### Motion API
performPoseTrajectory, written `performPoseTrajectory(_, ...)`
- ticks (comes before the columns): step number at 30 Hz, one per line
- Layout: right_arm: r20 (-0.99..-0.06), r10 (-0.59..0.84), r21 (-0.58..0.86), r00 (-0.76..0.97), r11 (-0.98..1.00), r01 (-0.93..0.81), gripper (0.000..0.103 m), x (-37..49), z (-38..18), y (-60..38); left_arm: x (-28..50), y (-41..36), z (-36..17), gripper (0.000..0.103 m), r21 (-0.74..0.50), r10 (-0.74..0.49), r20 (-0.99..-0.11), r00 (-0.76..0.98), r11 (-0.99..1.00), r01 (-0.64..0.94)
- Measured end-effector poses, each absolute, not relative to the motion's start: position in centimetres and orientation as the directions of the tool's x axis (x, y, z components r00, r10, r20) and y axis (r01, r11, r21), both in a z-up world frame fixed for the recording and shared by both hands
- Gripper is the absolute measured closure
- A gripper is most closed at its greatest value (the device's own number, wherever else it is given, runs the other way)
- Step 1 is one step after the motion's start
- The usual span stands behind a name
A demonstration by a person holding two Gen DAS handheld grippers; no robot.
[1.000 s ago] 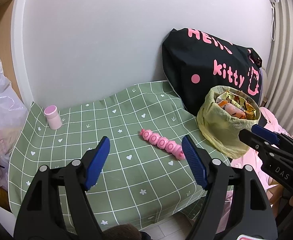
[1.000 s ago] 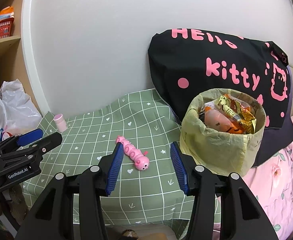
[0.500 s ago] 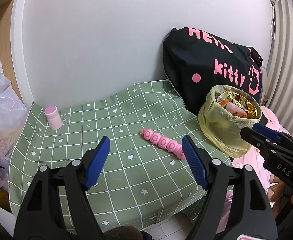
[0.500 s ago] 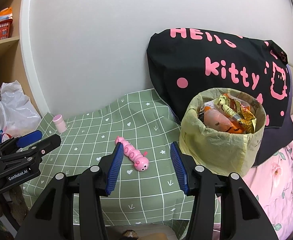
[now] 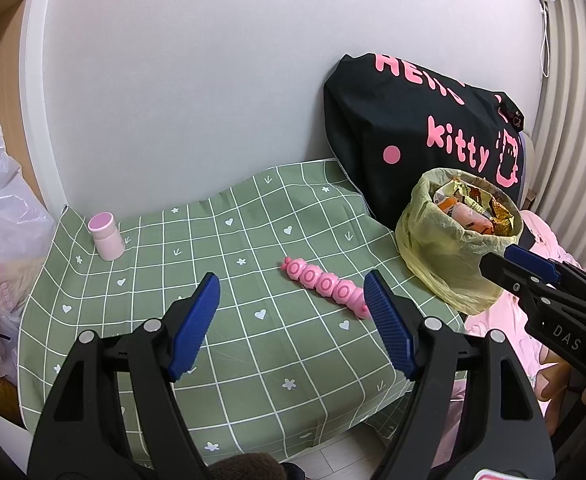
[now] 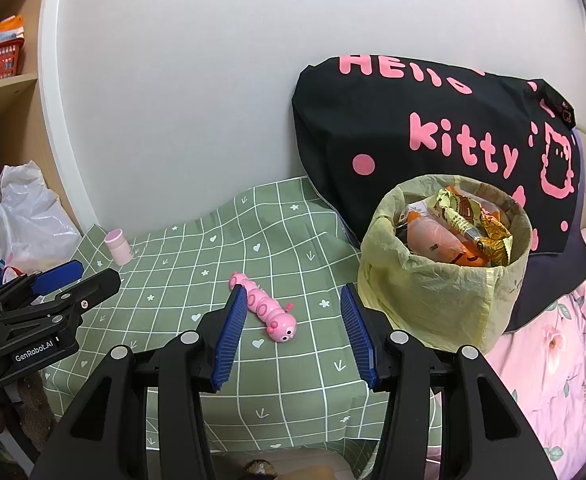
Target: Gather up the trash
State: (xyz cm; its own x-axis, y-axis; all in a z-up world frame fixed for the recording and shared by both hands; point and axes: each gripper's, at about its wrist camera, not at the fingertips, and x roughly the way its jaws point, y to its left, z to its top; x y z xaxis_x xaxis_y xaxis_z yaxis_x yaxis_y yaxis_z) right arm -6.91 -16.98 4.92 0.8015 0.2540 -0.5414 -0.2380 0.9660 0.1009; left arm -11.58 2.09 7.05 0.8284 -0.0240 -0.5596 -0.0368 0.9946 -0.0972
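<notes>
Nothing is shifting much since a second ago: both grippers are holding the same places over the table, and only the bin's spot in the left view is drifting slightly.

The left gripper (image 5: 291,296) is hovering above the near part of the green checked cloth (image 5: 221,248), its blue fingers (image 5: 197,320) standing wide apart with nothing between them. The right gripper (image 6: 293,312) is hanging to its right, fingers (image 6: 229,332) likewise spread and gripping nothing.

A pink caterpillar toy (image 6: 263,308) is lying on the cloth, just beyond the right gripper's left finger, head pointing toward the near right. At the far left corner of the cloth a small pink bottle (image 5: 106,236) is standing upright.

The trash bin (image 6: 445,280), lined with a yellow-green bag, is sitting at the right edge of the table, packed with snack wrappers (image 6: 469,224) up to its rim. Behind it a black bag (image 6: 433,128) with pink lettering is leaning against the white wall. White plastic bags (image 6: 17,216) are lying off the left end of the table.
</notes>
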Motion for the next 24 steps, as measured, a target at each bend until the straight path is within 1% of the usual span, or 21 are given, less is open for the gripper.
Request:
performPoseTrajectory(14,-0.542,0.240,0.094,0.805,0.969,-0.227,0.057,-6.8,4.8,-17.1,-11.1,2.4,6.7,0.032,-0.096,-0.046,-0.563,0.825,0.995,-0.011)
performPoseTrajectory(21,-0.542,0.231,0.095,0.808,0.972,-0.214,0.057,-6.8,4.9,-17.1,-10.2,3.0,6.1,0.032,-0.117,-0.092,-0.583,0.808,0.993,0.028)
performPoseTrajectory(24,-0.548,0.226,0.084,0.805,0.973,-0.215,0.057,-6.5,4.7,-16.8,-9.9,3.3,5.6,0.032,-0.120,-0.091,-0.592,0.801,0.993,0.024)
